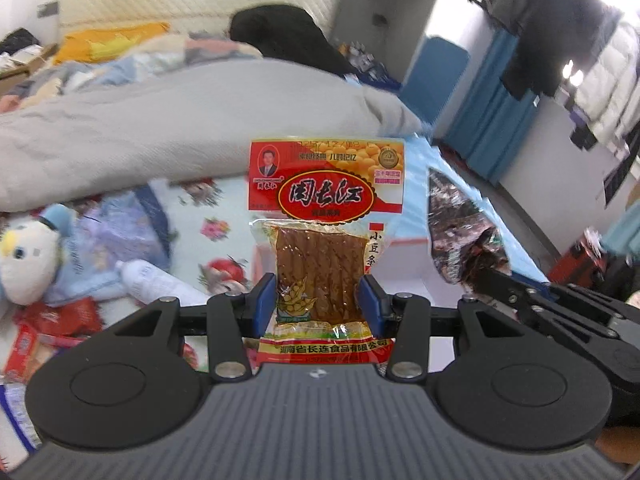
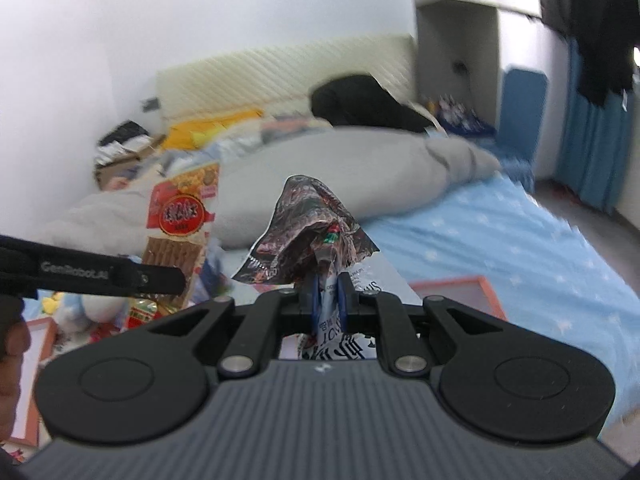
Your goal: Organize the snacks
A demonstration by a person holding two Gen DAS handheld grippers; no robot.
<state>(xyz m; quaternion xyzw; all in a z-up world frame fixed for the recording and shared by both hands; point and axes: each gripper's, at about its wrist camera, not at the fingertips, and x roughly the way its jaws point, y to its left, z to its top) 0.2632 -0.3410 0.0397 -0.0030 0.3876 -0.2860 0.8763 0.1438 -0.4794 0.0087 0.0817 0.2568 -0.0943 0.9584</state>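
Now the left gripper is grasping a red bean-strip packet upright, and the right gripper is pinching a dark crumpled packet. Both are hanging above the bed; more snacks are lying farther left, not yet sorted.

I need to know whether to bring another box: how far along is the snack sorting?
Nothing shows as sorted yet. In hand: the left tongs clamp a red bean-strip packet, and the right tongs pinch a crumpled dark wrapper, both lifted above the bed. Left to do: loose red packets still lie beside a plush toy. A white box sits behind the held packet.
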